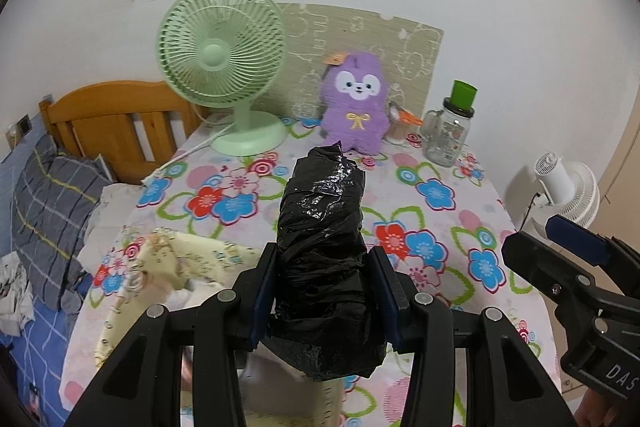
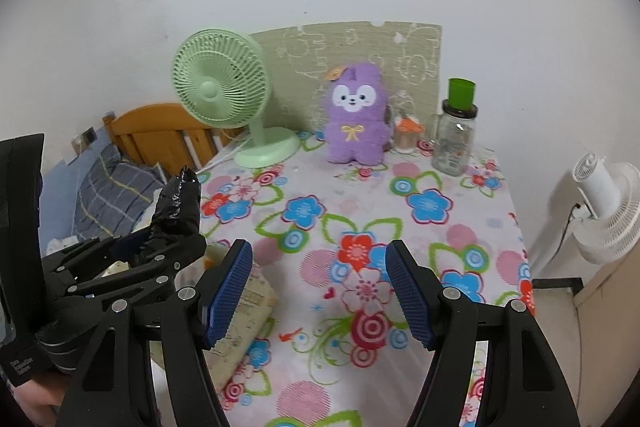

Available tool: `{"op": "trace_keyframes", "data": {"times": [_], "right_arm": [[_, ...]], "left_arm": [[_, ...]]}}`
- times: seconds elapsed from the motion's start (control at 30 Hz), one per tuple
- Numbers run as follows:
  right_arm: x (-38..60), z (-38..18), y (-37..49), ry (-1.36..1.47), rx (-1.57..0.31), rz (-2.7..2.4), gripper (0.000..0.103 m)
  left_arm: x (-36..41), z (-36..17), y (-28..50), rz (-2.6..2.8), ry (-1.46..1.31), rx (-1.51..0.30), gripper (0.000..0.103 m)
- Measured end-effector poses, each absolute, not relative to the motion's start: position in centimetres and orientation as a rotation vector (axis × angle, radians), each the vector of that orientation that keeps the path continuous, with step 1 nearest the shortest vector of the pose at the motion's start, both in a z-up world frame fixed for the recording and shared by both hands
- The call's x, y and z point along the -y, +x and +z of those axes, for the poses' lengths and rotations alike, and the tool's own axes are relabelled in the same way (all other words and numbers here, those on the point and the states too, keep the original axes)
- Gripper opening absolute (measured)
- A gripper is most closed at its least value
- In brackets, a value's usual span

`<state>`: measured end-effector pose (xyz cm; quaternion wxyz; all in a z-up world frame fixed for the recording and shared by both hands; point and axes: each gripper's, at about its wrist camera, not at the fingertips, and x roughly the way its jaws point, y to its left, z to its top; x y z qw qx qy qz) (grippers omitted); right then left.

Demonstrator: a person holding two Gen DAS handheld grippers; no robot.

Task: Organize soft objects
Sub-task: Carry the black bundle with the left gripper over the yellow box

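Observation:
My left gripper (image 1: 325,291) is shut on a black plastic-wrapped bundle (image 1: 324,239) and holds it above the floral tablecloth (image 1: 440,227). The bundle also shows in the right wrist view (image 2: 178,207), held by the left gripper (image 2: 160,247) at the table's left edge. My right gripper (image 2: 320,291) is open and empty over the tablecloth (image 2: 360,227); it shows at the right in the left wrist view (image 1: 560,259). A purple plush toy (image 1: 356,103) (image 2: 356,115) sits upright at the back of the table. A cream fabric basket (image 1: 168,267) (image 2: 244,311) lies below the left gripper.
A green desk fan (image 1: 224,67) (image 2: 222,91) stands at the back left. A clear bottle with a green cap (image 1: 452,127) (image 2: 456,131) and a small glass cup (image 2: 406,135) stand at the back right. A white fan (image 2: 608,203) is beyond the table's right edge. A bed (image 1: 60,187) lies left.

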<state>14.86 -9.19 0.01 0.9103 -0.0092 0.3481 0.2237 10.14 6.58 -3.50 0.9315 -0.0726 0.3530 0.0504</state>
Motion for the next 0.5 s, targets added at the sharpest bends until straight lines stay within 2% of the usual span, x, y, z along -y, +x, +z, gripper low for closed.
{"op": "trace_keyframes", "data": {"times": [0.5], "right_arm": [[4.0,0.6,13.8,-0.063,-0.712,0.56,0.072]], "left_arm": [[-11.0,-3.2,7.8,0.19,-0.185,-0.707,0.046]]}}
